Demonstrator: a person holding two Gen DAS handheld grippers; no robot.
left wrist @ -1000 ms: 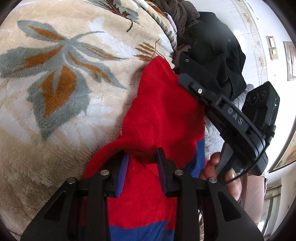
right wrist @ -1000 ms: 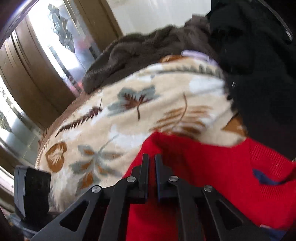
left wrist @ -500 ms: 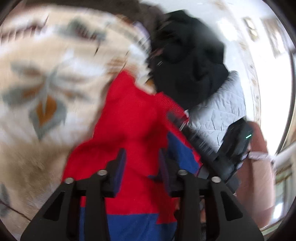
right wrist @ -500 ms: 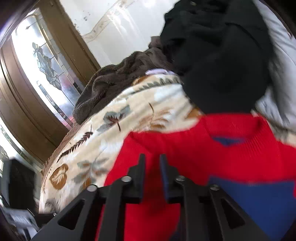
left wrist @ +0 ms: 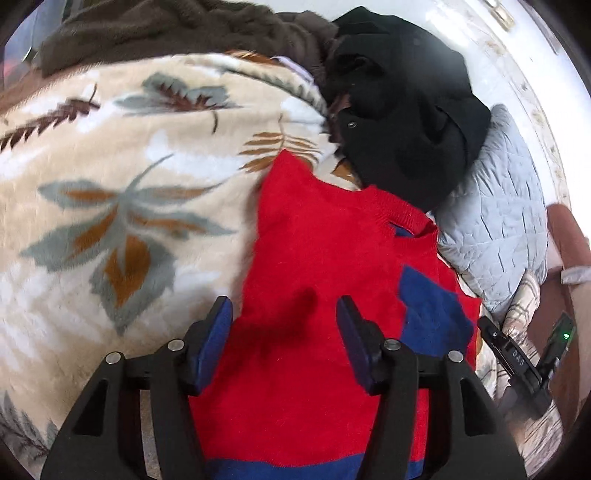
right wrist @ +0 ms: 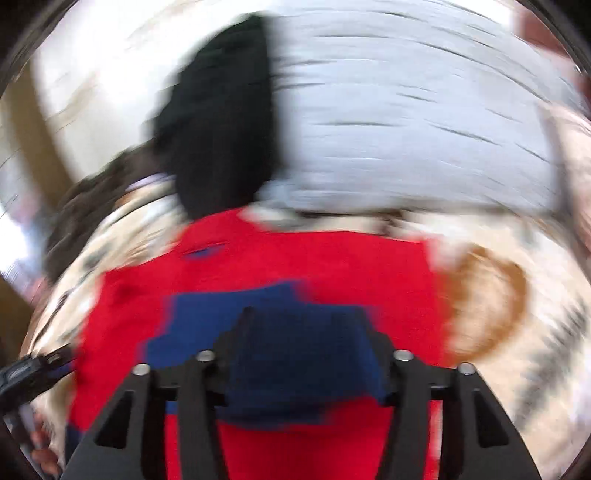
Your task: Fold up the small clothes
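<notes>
A small red sweater (left wrist: 325, 258) with blue patches and a blue hem lies flat on a cream leaf-patterned blanket (left wrist: 110, 177). My left gripper (left wrist: 284, 314) hovers over the sweater's left half, its jaws opening, with nothing pinched between its blue pads. In the blurred right wrist view the same sweater (right wrist: 258, 258) fills the middle. My right gripper (right wrist: 303, 321) is above its blue patch, jaws opening and not holding anything. The right gripper's body (left wrist: 517, 362) shows at the lower right of the left wrist view.
A black garment (left wrist: 402, 110) and a brown fleece (left wrist: 166, 29) are piled at the far side of the blanket. A pale quilted pillow (left wrist: 495, 221) lies to the right, beside a plaid cloth (left wrist: 524, 310). A white wall stands behind.
Both grippers have let go of the red sweater and their jaws have spread apart. The right gripper has swung sideways fast to the sweater's blue patch. The left one lifted a little and rolled.
</notes>
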